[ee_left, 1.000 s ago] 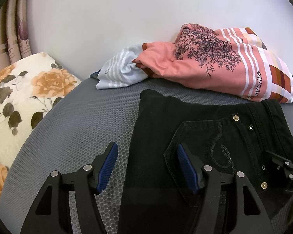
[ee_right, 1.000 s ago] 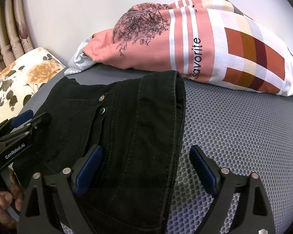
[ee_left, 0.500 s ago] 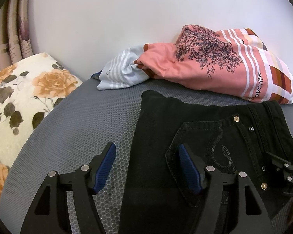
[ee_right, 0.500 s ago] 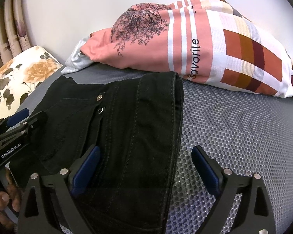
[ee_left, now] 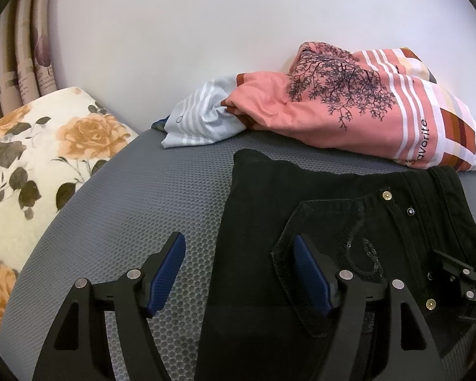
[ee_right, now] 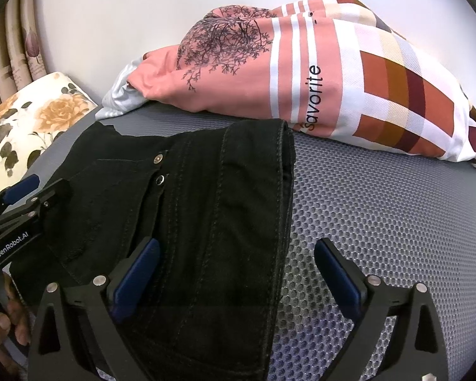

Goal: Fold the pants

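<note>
Black pants (ee_left: 317,222) are lying folded flat on the grey mesh surface (ee_left: 142,206), waistband end toward the pink pillow (ee_left: 349,108) at the back. Left folded edge is running between the fingers of the left gripper (ee_left: 238,273); right edge is running between the fingers of the right gripper (ee_right: 234,277).

Left gripper: jaws are opening, standing fairly wide, one blue pad over bare mesh, the other over the back pocket (ee_left: 327,254). Neither pad is pressing on fabric, nothing gripped.

Right gripper: jaws are opening, nearly full width, left pad over the denim, right pad over mesh beside the pants. Also not clamping anything.

Both tools are pointing forward and down at the surface, side by side, each one showing at the edge of the other's view. A hand (ee_right: 3,327) is wrapping the left tool's handle, visible low in the right wrist view.

Floral cushion (ee_left: 31,165) is sitting at far left, curtain (ee_left: 19,60) behind it, white wall (ee_left: 206,31) beyond.
</note>
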Available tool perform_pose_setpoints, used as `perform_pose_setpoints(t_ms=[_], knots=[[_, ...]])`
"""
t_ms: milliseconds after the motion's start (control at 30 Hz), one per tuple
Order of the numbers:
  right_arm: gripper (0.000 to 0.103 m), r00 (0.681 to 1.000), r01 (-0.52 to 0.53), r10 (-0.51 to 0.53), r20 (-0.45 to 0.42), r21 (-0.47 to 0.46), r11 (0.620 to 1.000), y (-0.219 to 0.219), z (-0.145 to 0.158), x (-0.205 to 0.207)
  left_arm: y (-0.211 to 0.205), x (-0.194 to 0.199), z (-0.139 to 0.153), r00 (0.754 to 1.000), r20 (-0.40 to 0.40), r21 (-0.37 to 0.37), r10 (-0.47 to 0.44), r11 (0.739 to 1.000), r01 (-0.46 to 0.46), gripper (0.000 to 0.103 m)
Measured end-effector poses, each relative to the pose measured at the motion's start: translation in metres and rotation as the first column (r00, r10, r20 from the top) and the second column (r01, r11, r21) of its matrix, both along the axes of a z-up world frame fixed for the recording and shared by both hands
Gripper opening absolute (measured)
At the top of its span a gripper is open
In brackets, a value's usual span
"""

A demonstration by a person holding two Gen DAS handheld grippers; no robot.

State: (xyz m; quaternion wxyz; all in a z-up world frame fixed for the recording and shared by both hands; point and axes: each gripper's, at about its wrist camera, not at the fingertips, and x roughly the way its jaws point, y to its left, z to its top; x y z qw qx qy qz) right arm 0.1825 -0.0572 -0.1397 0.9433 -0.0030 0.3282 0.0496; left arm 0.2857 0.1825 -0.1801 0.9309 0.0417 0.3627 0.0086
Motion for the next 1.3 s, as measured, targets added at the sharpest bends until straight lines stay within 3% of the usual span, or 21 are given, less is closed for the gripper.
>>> perform_pose_setpoints(t_ms=[1300], knots=[[0.102,0.999,0.03,-0.03,0.011,-0.05,0.998,0.0031,0.0004,0.0028,-0.0002,-0.0012,-0.0003,1.0,0.004,-0.001,0.002,1.0,-0.002,0.076]])
